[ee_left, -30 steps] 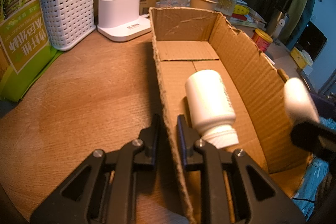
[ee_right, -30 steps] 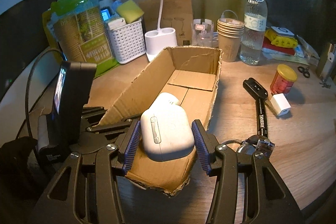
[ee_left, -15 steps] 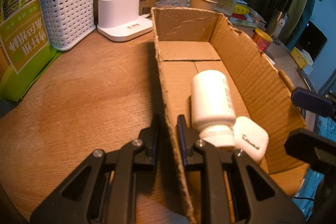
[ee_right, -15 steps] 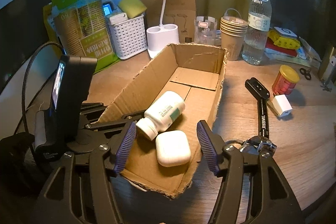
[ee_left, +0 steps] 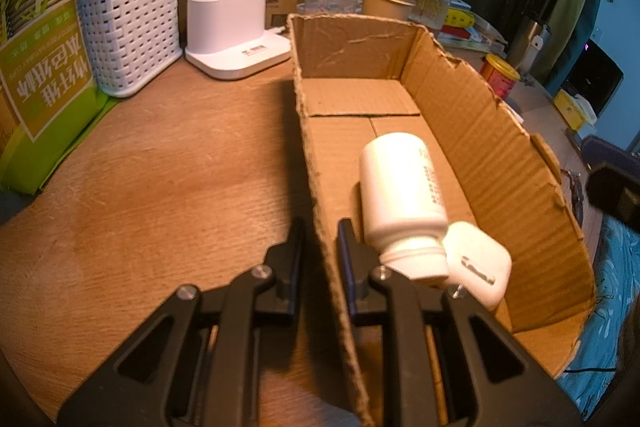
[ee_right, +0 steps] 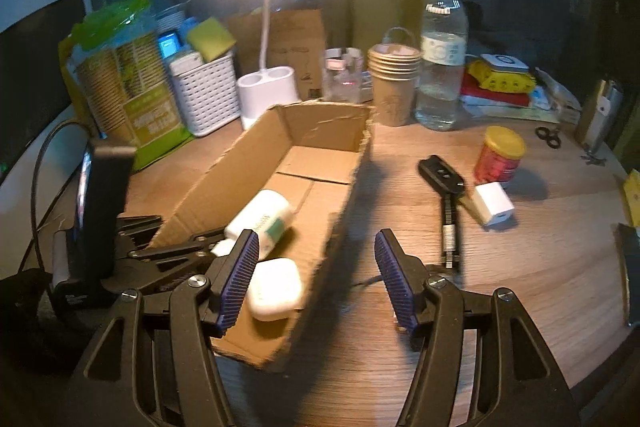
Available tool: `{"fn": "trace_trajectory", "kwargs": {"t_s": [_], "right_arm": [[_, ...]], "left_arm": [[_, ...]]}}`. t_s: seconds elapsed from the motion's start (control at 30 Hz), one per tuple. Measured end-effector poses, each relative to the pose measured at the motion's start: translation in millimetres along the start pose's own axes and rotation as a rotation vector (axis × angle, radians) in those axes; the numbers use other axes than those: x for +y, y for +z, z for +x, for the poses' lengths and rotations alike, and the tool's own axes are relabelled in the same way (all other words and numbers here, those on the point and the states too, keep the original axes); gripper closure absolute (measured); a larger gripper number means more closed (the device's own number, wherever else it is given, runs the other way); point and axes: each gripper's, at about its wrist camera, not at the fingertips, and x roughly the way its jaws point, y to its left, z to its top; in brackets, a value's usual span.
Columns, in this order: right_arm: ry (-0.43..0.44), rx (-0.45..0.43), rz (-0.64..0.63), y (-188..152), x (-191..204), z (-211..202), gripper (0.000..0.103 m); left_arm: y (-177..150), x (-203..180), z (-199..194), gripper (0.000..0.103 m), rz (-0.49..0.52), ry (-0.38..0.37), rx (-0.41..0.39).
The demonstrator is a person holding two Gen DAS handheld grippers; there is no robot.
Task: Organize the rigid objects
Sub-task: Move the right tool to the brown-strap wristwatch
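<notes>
Beyond my right tongs [ee_right: 316, 273], standing wide and empty, the white charger [ee_right: 494, 203] lies up-right on the bench [ee_right: 540, 267]; left tongs [ee_left: 319, 251] clamp the box wall [ee_left: 316, 163].

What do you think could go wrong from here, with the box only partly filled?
1. The left gripper is clamped on the thin side wall of the cardboard box; a tug might bend or tear it.
2. The white bottle lies on its side against the white case, so it might roll if the box shifts.
3. The open right gripper could clip the box's near wall.
</notes>
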Motion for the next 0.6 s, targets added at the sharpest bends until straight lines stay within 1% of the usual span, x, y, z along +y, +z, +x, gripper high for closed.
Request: {"fn": "trace_trajectory", "kwargs": {"t_s": [0.3, 0.6], "right_arm": [[-0.075, -0.007, 0.053, -5.2, -34.4, -7.9, 0.039], [-0.115, 0.013, 0.069, -13.8, -48.0, -3.8, 0.039]], "left_arm": [[0.0, 0.2, 0.1, 0.085, 0.000, 0.000, 0.000], [0.1, 0.1, 0.2, 0.085, 0.000, 0.000, 0.000]]}}
